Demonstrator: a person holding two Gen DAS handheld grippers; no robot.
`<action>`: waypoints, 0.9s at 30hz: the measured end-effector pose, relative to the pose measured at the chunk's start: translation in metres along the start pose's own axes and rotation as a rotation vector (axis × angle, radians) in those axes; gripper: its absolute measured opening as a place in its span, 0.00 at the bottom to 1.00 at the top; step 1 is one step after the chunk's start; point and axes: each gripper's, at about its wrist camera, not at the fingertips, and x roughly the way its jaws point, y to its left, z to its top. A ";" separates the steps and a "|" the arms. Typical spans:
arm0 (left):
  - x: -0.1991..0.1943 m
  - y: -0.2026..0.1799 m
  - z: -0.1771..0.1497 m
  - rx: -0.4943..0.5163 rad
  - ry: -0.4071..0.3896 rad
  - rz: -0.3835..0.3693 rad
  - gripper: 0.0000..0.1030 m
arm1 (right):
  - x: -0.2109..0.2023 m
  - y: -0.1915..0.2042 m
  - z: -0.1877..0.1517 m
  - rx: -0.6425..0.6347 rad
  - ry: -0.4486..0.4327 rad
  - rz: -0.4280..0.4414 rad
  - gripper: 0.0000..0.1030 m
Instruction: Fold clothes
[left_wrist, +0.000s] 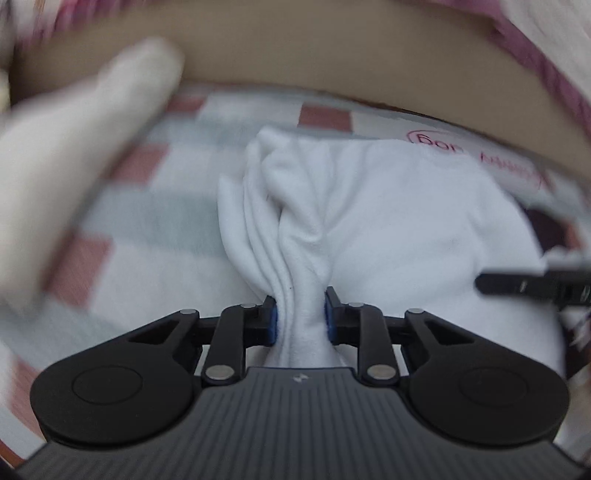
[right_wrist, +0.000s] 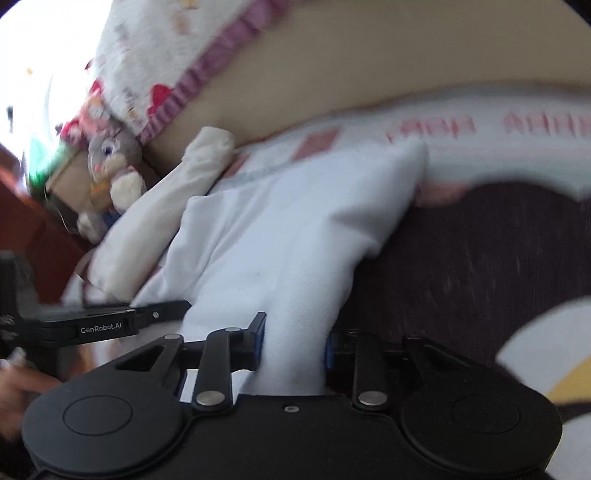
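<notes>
On a checked bedsheet (left_wrist: 147, 206), both claws pinch a white garment (left_wrist: 406, 221).
The left claw (left_wrist: 300, 317) bunches one edge; the right claw (right_wrist: 294, 343) clamps another fold beside a cream roll (right_wrist: 162, 221).

Quick count of what was there: two grippers, the left gripper (left_wrist: 300, 317) and the right gripper (right_wrist: 293, 341), each with two blue pads. One white garment (left_wrist: 388, 221), pinched by both. One cream rolled-up cloth (right_wrist: 162, 218) ahead and to the left of the right gripper. One grey plush bunny (right_wrist: 114, 162) further left beyond that. One checked bedsheet (left_wrist: 155, 206) under it all, with too many red squares, too blurry, to count.
</notes>
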 end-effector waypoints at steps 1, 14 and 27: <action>-0.002 -0.001 -0.001 0.010 -0.013 0.011 0.21 | -0.001 0.008 0.001 -0.040 -0.014 -0.031 0.31; -0.098 0.052 -0.025 -0.087 -0.204 0.010 0.19 | -0.055 0.123 0.024 -0.341 -0.105 -0.103 0.29; -0.132 0.182 -0.019 -0.164 -0.284 0.032 0.20 | -0.015 0.262 0.058 -0.503 -0.096 -0.132 0.29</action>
